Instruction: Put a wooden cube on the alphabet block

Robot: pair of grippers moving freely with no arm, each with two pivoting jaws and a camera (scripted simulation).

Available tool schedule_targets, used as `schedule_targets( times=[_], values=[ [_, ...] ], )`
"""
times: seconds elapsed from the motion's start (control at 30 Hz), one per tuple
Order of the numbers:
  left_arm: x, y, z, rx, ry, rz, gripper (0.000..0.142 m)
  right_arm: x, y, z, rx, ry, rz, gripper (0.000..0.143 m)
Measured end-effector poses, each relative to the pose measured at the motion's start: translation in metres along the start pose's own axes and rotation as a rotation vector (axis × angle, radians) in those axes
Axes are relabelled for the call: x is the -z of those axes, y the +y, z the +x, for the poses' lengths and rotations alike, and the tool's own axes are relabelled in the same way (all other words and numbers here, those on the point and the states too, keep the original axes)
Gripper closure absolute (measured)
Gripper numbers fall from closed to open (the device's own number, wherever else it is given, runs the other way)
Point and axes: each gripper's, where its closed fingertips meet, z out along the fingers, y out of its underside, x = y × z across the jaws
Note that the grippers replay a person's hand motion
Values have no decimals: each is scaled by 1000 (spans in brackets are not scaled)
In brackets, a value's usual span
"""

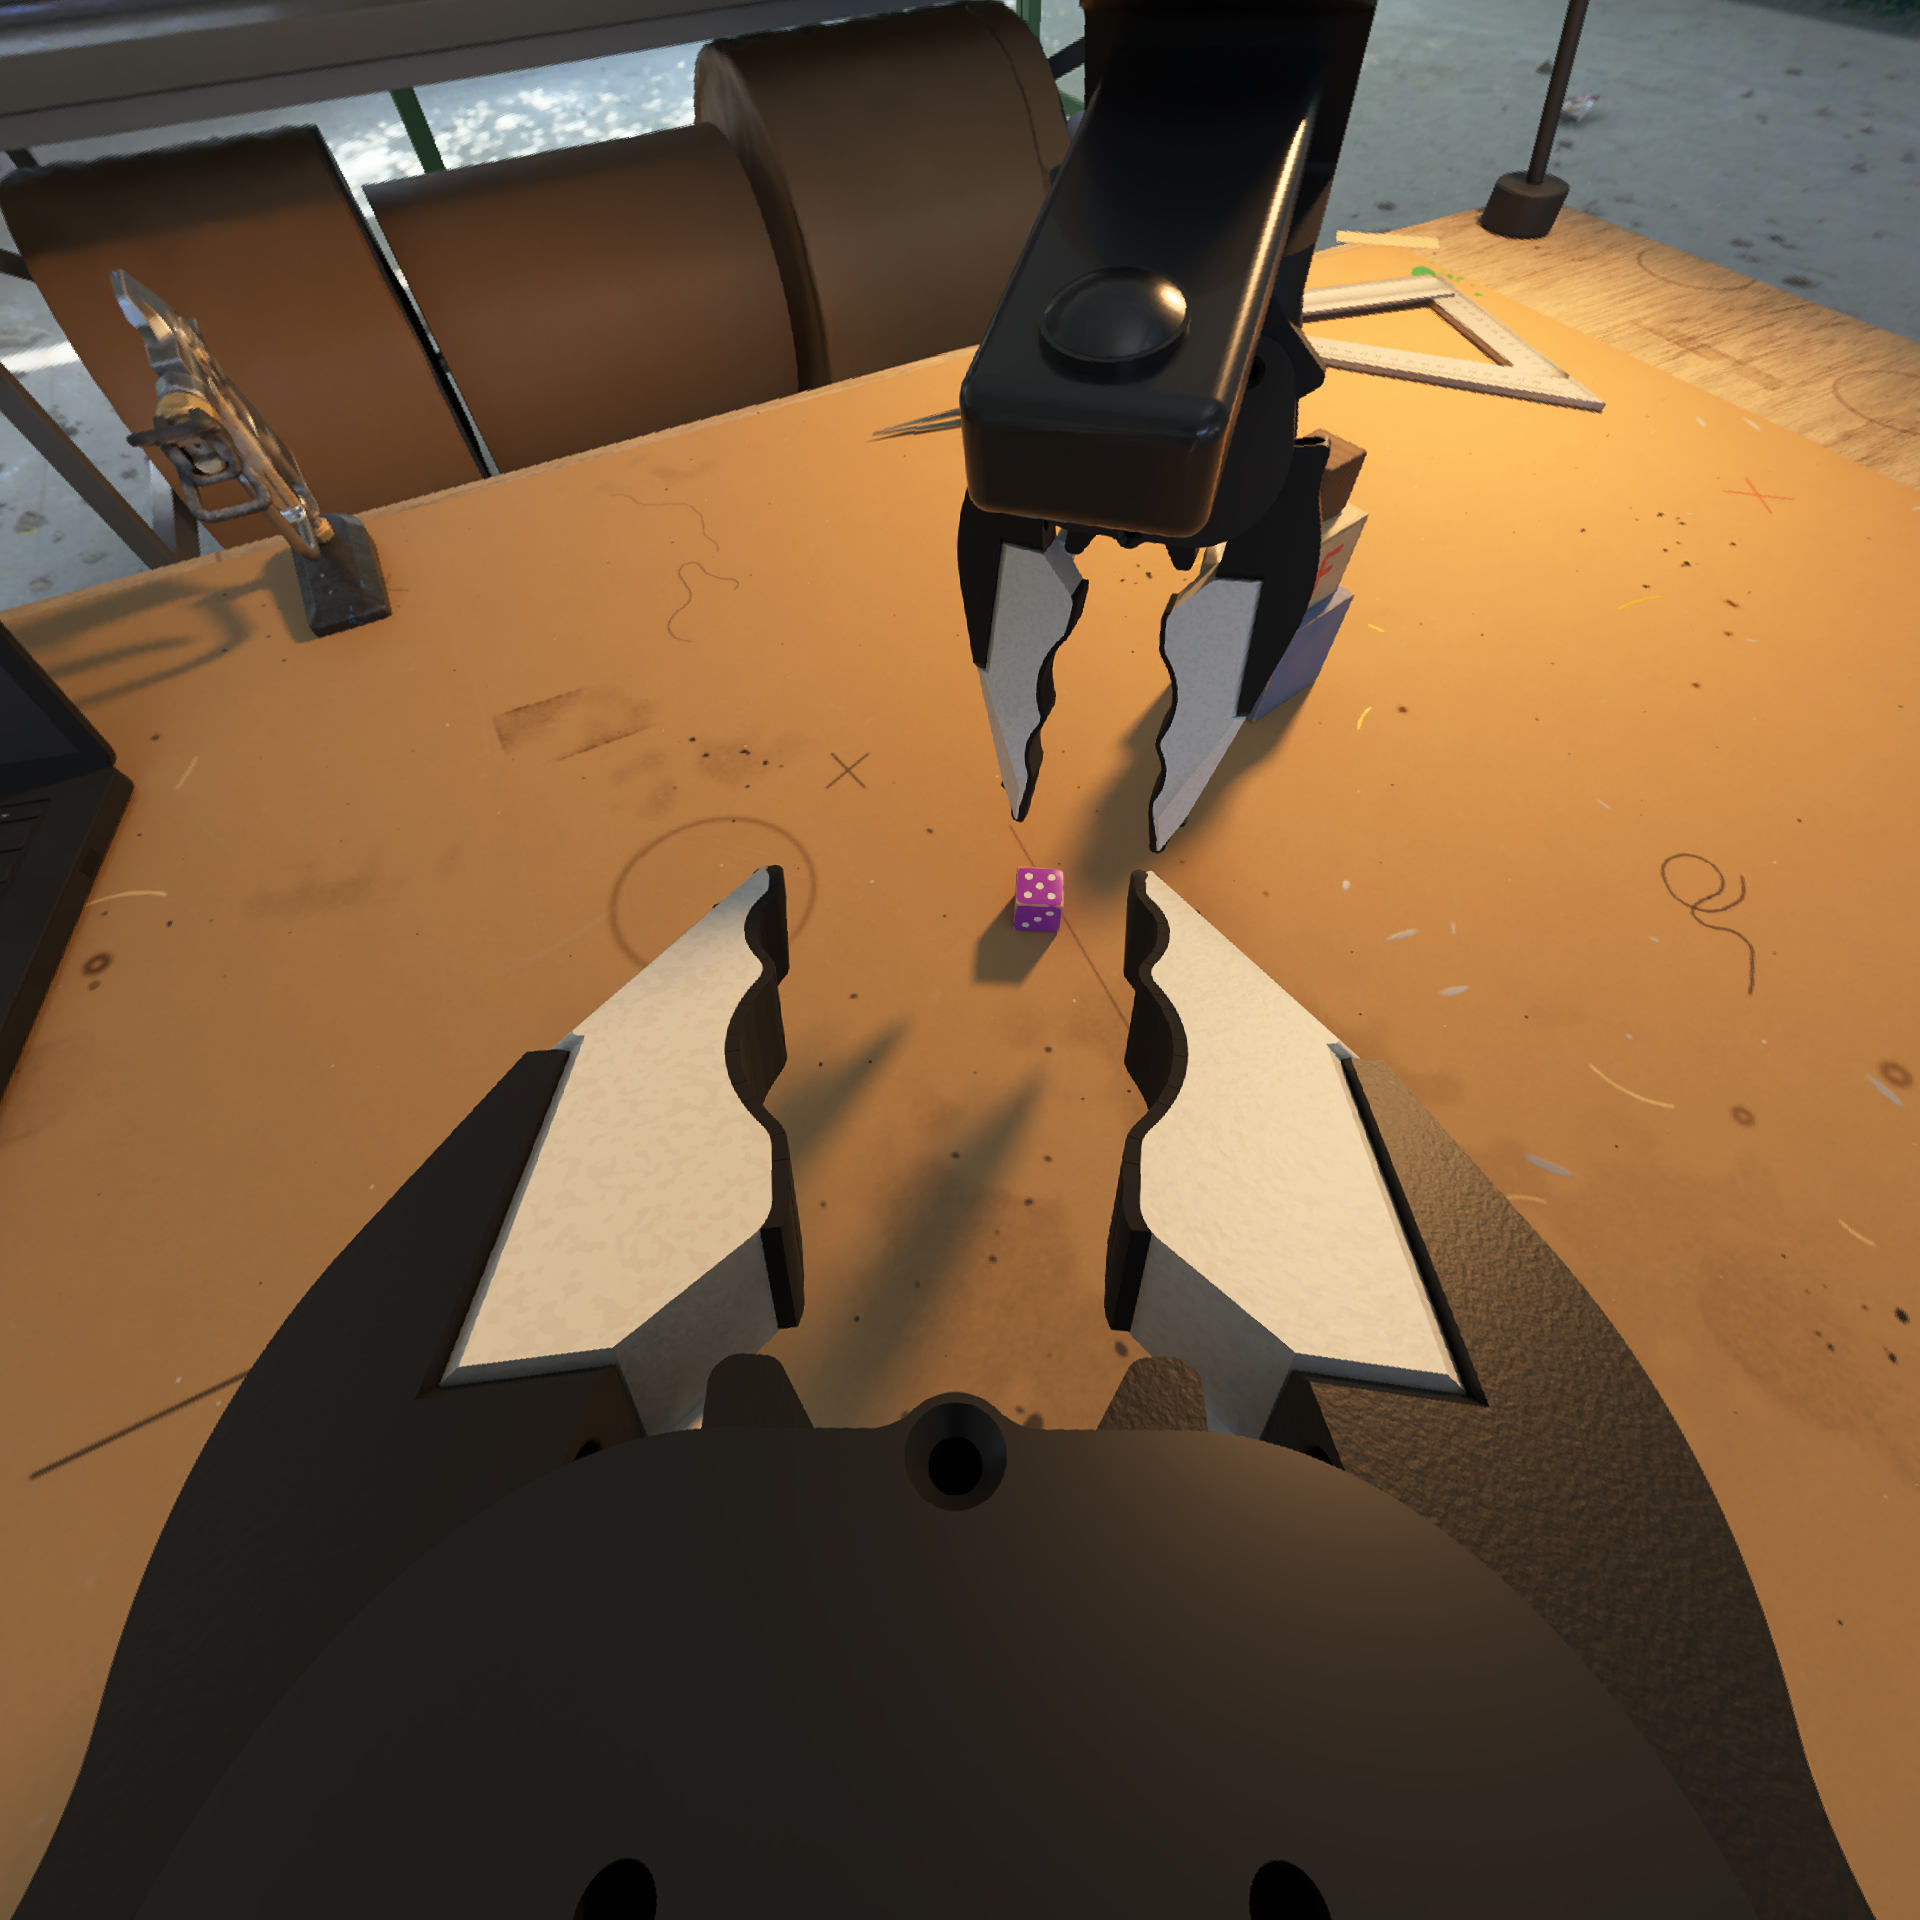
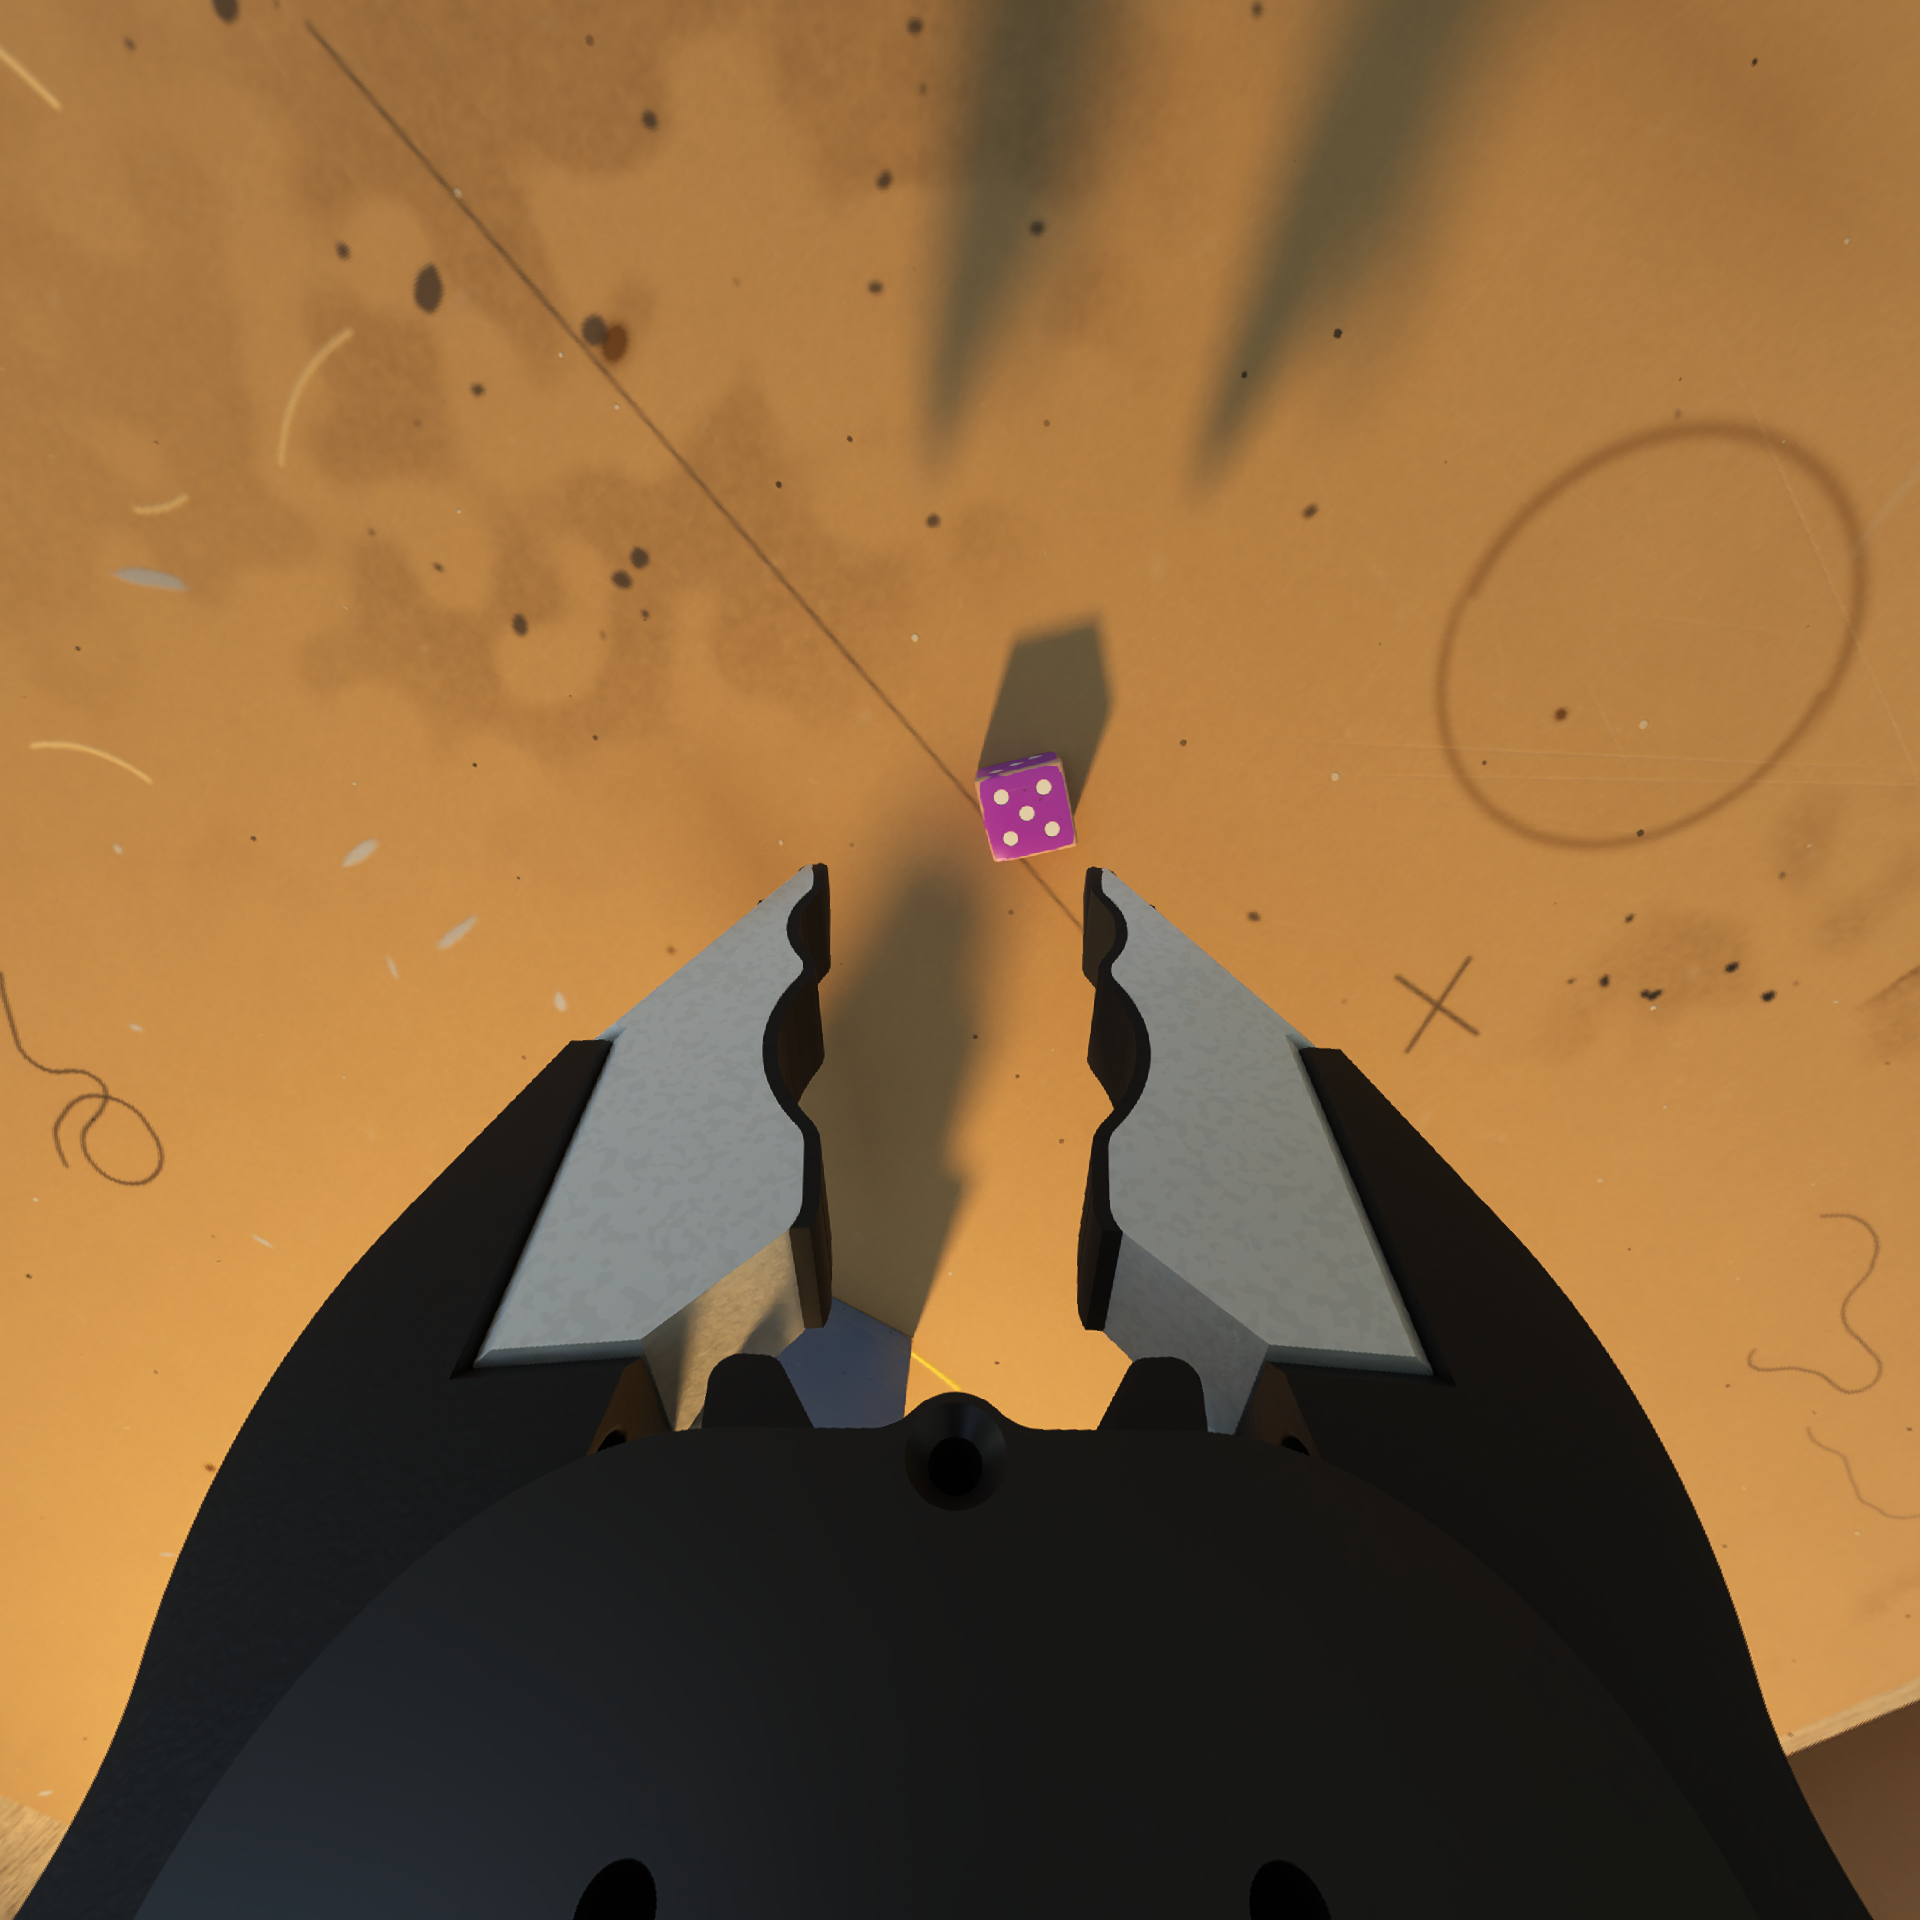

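Note:
The alphabet block point(image 1: 1311, 634), white and blue with a red letter, stands on the orange table point(image 1: 416, 935) at the far right of centre. A brown wooden cube point(image 1: 1342, 465) appears to rest on top of it, though both are mostly hidden behind my right gripper point(image 1: 1091, 826). That gripper is open and empty, pointing down in front of the block. My left gripper point(image 1: 956, 883) is open and empty, low over the table. A small purple die point(image 1: 1039, 899) lies between the two grippers. In the right wrist view the right gripper point(image 2: 956, 873) is open just short of the die point(image 2: 1025, 808).
A laptop point(image 1: 42, 831) sits at the left edge. A clear tool on a dark stand point(image 1: 229, 447) stands at the back left, with brown chair backs point(image 1: 582, 301) behind the table. A metal set square point(image 1: 1455, 348) and a post base point(image 1: 1522, 197) are at the back right.

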Motion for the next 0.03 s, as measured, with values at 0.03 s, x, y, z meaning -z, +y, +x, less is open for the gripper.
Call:
schedule_targets(
  times=[0.03],
  values=[
    [0, 1, -1, 2, -1, -3, 77, 0, 0, 1, 1, 3, -4, 94]
  ],
)
